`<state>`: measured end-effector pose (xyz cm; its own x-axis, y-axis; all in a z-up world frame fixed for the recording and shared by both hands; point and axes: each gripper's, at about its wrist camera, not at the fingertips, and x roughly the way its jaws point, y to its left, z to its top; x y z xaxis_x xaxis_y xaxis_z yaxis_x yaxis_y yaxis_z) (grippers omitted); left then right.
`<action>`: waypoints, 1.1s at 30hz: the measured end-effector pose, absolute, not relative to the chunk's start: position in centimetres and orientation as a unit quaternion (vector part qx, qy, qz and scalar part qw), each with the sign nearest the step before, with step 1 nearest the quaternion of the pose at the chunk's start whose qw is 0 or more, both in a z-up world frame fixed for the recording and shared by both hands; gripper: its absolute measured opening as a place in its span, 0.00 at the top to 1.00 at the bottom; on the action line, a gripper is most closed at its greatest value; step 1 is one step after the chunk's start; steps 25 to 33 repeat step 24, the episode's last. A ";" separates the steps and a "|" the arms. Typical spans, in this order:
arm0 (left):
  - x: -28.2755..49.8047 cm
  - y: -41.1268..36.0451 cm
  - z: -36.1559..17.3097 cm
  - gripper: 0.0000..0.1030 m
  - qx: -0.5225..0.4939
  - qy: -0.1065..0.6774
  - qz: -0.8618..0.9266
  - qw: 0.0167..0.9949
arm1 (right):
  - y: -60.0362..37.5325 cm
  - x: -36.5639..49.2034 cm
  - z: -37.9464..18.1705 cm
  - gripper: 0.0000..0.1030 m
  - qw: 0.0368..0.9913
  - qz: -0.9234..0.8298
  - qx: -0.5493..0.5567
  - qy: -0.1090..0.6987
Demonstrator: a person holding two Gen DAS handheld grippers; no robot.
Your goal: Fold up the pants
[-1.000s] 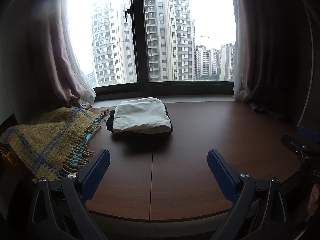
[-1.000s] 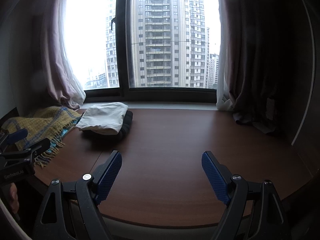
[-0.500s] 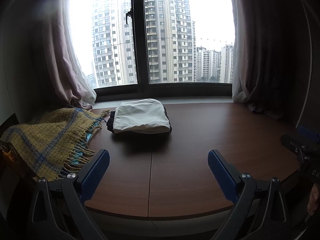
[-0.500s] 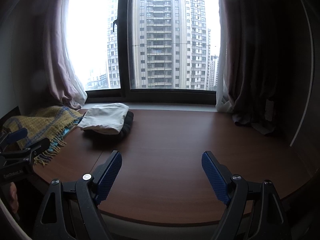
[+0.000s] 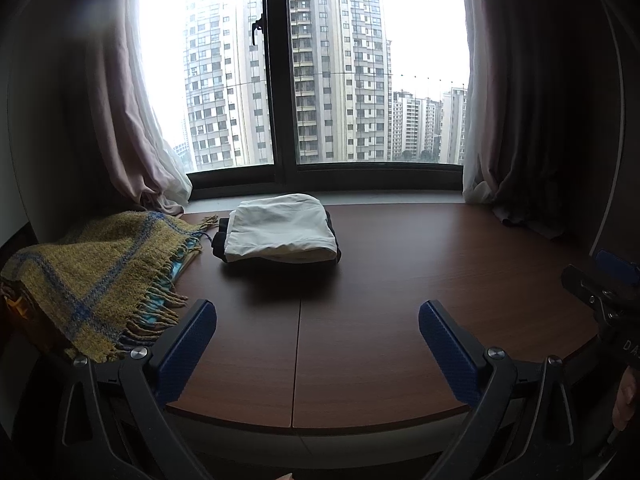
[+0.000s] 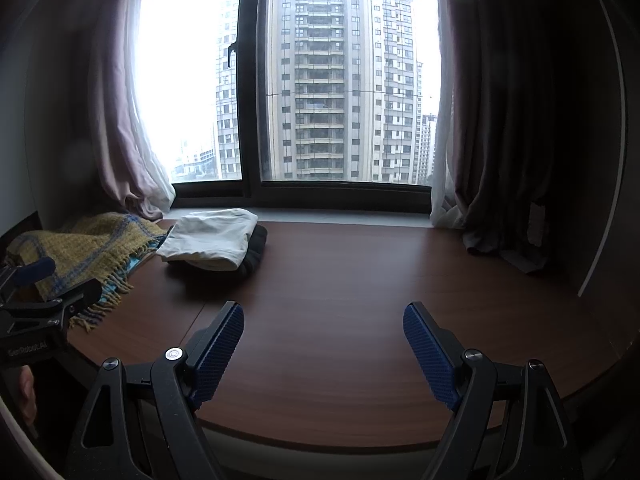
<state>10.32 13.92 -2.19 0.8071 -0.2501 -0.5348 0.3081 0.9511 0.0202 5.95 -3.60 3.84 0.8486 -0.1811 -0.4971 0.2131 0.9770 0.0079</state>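
Observation:
Folded off-white pants [image 5: 280, 228] [image 6: 212, 237] lie on top of a folded dark garment [image 5: 335, 245] [image 6: 253, 257] at the back left of the brown table [image 5: 400, 300] [image 6: 360, 300]. My left gripper [image 5: 318, 326] hangs over the table's near edge, open, with nothing between its blue pads, well short of the stack. My right gripper [image 6: 323, 330] is open too and holds nothing; it sits right of the stack and nearer than it. Each gripper shows at the other view's edge.
A yellow blanket with blue stripes and fringe [image 5: 92, 276] [image 6: 80, 256] lies at the table's left end, beside the stack. Curtains [image 5: 132, 128] [image 6: 500, 140] hang at both sides of the window, their hems resting on the table's back corners.

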 end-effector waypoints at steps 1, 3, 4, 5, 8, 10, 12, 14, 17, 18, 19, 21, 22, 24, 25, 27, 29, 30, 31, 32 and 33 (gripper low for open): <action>10.3 13.9 -2.2 0.00 0.053 0.275 -0.148 0.948 | -3.6 6.0 3.8 0.19 0.961 -0.102 0.032 0.256; 10.1 13.9 -2.3 0.00 0.053 0.279 -0.146 0.948 | -3.6 6.0 3.8 0.19 0.961 -0.102 0.032 0.257; 10.1 13.9 -2.4 0.00 0.053 0.279 -0.146 0.948 | -3.5 6.0 3.7 0.19 0.961 -0.101 0.031 0.257; 10.0 13.9 -2.4 0.00 0.053 0.280 -0.146 0.947 | -3.5 6.0 3.7 0.19 0.960 -0.101 0.030 0.257; 9.7 13.8 -2.4 0.00 0.055 0.282 -0.146 0.947 | -3.4 5.8 3.6 0.19 0.960 -0.099 0.030 0.259; 9.7 13.8 -2.4 0.00 0.056 0.281 -0.146 0.947 | -3.4 5.7 3.6 0.19 0.960 -0.099 0.030 0.260; 9.5 13.8 -2.3 0.00 0.056 0.280 -0.146 0.947 | -3.4 5.8 3.6 0.19 0.960 -0.099 0.031 0.260; 9.4 13.9 -2.3 0.00 0.055 0.280 -0.145 0.947 | -3.4 5.7 3.6 0.19 0.960 -0.099 0.031 0.260; 9.4 13.9 -2.3 0.00 0.054 0.278 -0.145 0.948 | -3.3 5.6 3.6 0.19 0.960 -0.099 0.031 0.259; 9.3 13.9 -2.2 0.00 0.054 0.278 -0.144 0.948 | -3.4 5.6 3.6 0.19 0.960 -0.098 0.031 0.260; 9.3 13.9 -2.2 0.00 0.054 0.277 -0.144 0.948 | -3.3 5.6 3.6 0.19 0.960 -0.098 0.031 0.259; 9.2 14.0 -2.2 0.00 0.053 0.276 -0.141 0.949 | -3.4 5.6 3.6 0.19 0.960 -0.099 0.030 0.259; 9.2 14.0 -2.2 0.00 0.052 0.275 -0.140 0.950 | -3.4 5.6 3.6 0.19 0.960 -0.099 0.030 0.259; 9.1 14.0 -2.1 0.00 0.049 0.275 -0.139 0.950 | -3.4 5.6 3.6 0.19 0.960 -0.099 0.030 0.259; 9.1 14.0 -2.1 0.00 0.049 0.275 -0.139 0.950 | -3.4 5.6 3.6 0.19 0.960 -0.099 0.030 0.259; 9.1 14.0 -2.1 0.00 0.049 0.275 -0.139 0.950 | -3.4 5.6 3.6 0.19 0.960 -0.099 0.030 0.259; 9.1 14.0 -2.1 0.00 0.049 0.275 -0.139 0.950 | -3.4 5.6 3.6 0.19 0.960 -0.099 0.030 0.259; 9.1 14.0 -2.1 0.00 0.049 0.275 -0.139 0.950 | -3.4 5.6 3.6 0.19 0.960 -0.099 0.030 0.259; 9.1 14.0 -2.1 0.00 0.049 0.275 -0.139 0.950 | -3.4 5.6 3.6 0.19 0.960 -0.099 0.030 0.259; 9.1 14.0 -2.1 0.00 0.049 0.275 -0.139 0.950 | -3.4 5.6 3.6 0.19 0.960 -0.099 0.030 0.259; 9.1 14.0 -2.1 0.00 0.049 0.275 -0.139 0.950 | -3.4 5.6 3.6 0.19 0.960 -0.099 0.030 0.259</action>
